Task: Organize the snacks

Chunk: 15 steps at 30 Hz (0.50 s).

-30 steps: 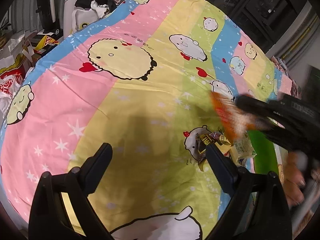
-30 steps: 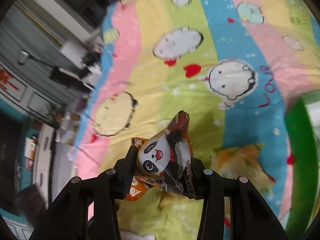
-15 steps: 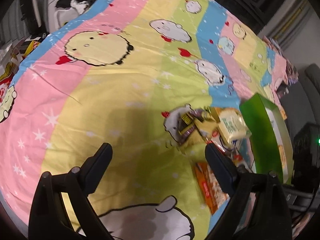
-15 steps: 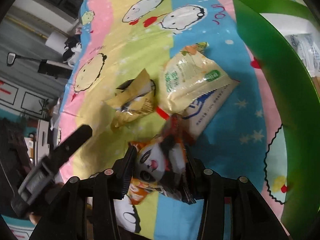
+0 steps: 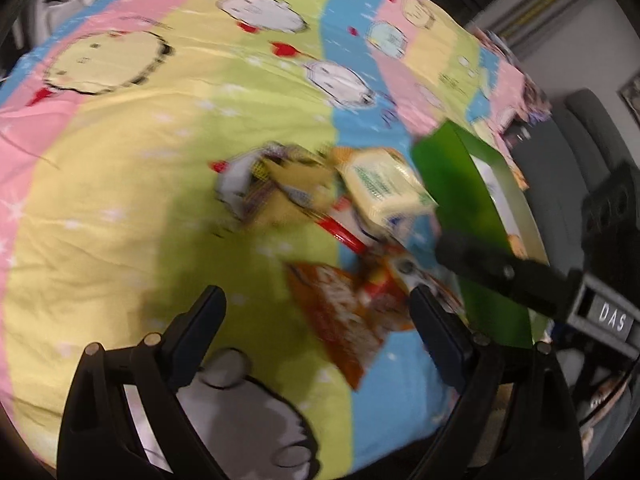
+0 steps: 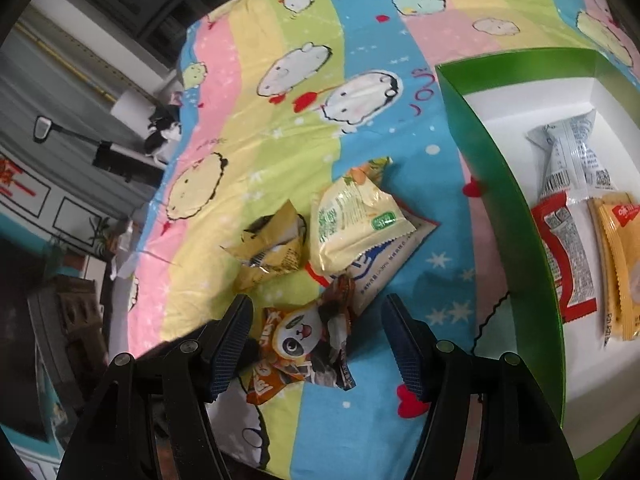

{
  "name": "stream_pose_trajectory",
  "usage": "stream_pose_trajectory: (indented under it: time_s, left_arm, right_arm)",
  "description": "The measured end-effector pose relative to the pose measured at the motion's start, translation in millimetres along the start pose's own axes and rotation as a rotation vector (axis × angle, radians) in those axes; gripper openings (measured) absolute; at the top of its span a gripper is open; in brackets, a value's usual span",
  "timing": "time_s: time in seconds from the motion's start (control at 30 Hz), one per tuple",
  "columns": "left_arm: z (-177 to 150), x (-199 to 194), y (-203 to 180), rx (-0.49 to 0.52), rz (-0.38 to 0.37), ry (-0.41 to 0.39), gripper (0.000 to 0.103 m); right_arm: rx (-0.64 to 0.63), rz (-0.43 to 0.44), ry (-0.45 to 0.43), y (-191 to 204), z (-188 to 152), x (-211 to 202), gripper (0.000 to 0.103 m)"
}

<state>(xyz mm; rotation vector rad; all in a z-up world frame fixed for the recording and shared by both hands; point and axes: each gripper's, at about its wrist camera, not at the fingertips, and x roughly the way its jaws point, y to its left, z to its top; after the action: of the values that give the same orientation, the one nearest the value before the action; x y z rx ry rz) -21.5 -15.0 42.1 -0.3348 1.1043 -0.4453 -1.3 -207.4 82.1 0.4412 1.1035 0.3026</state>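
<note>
An orange panda snack bag (image 6: 304, 344) lies on the cartoon bedsheet between the open fingers of my right gripper (image 6: 320, 344); it also shows in the left wrist view (image 5: 352, 316). Beyond it lie a pale yellow-green bag (image 6: 352, 224), a crumpled yellow bag (image 6: 272, 252) and a white and red bag (image 6: 392, 256) under them. A green box (image 6: 496, 184) with a white inside stands at the right and holds a grey packet (image 6: 572, 160), a red packet (image 6: 568, 256) and an orange packet (image 6: 620, 264). My left gripper (image 5: 316, 320) is open and empty above the sheet.
The bed's near edge runs just under both grippers. A dark speaker (image 5: 616, 208) and a grey chair (image 5: 576, 128) stand past the box on the right. Cluttered floor and furniture lie off the bed's left side (image 6: 72, 240).
My right gripper carried the panda bag down beside the other snacks near the green box and opened, leaving it on the sheet. My left gripper swung right toward the pile.
</note>
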Motion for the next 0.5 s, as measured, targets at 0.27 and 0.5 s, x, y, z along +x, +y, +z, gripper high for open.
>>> stream_pose_trajectory:
  time_s: [0.27, 0.5]
  left_arm:
    - [-9.4, 18.4, -16.2, 0.025, -0.036, 0.070, 0.084]
    - [-13.0, 24.5, -23.0, 0.048, -0.085, 0.084, 0.054]
  right_arm:
    - [-0.019, -0.006, 0.065, -0.9, -2.5, 23.5, 0.067]
    - [-0.042, 0.000, 0.121, -1.6, -6.1, 36.1, 0.060]
